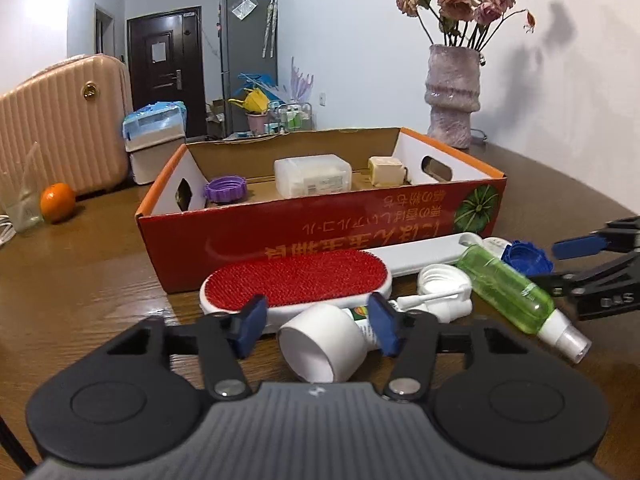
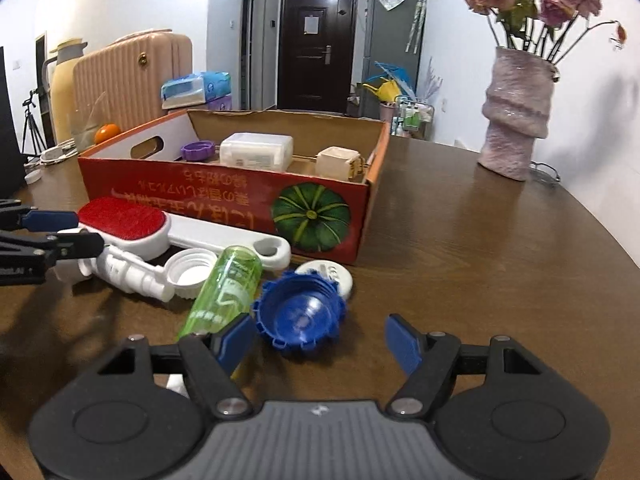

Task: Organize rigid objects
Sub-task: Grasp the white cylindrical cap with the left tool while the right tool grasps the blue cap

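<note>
I'm bracketing the white nozzle bottle (image 1: 320,340) with my left tool (image 1: 318,326), pads straddling it but not clearly pressing. My right tool (image 2: 320,340) is gaping behind the blue cap (image 2: 298,314), nothing held. Both are lying loose on the surface (image 2: 480,260) before the red box (image 2: 224,196), where sorted pieces are collecting.

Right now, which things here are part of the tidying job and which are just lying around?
Job: cardboard box, lint brush, green spray bottle, blue cap, white nozzle bottle.
Lying about: vase of flowers, orange, suitcase.
</note>
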`<state>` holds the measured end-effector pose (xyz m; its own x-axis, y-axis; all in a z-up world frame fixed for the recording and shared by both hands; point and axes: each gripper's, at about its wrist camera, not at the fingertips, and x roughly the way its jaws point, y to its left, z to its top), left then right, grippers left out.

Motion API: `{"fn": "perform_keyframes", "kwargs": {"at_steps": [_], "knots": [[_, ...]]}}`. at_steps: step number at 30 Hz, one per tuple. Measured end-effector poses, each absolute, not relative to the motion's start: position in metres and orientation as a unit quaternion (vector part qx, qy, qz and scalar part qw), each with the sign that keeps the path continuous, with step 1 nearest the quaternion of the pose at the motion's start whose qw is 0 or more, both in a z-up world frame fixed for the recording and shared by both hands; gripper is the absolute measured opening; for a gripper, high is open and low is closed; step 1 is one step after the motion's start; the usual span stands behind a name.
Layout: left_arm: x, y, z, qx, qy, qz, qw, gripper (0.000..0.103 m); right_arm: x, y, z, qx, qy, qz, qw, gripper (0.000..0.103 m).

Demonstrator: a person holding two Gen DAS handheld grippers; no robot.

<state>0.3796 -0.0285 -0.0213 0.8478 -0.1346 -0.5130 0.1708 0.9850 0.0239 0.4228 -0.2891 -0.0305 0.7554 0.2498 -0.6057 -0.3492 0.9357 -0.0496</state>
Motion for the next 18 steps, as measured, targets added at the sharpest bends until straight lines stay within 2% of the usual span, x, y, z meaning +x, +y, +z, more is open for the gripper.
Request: {"fn": "perform_keyframes", "kwargs": {"at_steps": [1,2,4,13,18], "knots": [[0.378,-0.029,-0.021,0.034,0.264,-0.086,0.960,0.041,0.426,-0.287,-0.031,-0.080,0.312,0.163,0.933,0.070],[0.377,-0.030,-0.020,0.037,0.262,-0.090,0.960,0.042,0.429,-0.285,-0.032,-0.080,0.313,0.166,0.932,0.067],[0.374,-0.032,-0.021,0.043,0.261,-0.089,0.960,0.042,0.433,-0.283,-0.035,-0.080,0.323,0.174,0.927,0.052],[0.372,-0.026,-0.025,0.020,0.287,-0.095,0.953,0.047,0.415,-0.294,-0.027,-0.041,0.308,0.159,0.937,0.052],[0.354,-0.024,-0.027,0.011,0.297,-0.084,0.951,0.045,0.380,-0.306,-0.011,-0.020,0.289,0.149,0.945,0.052]]}}
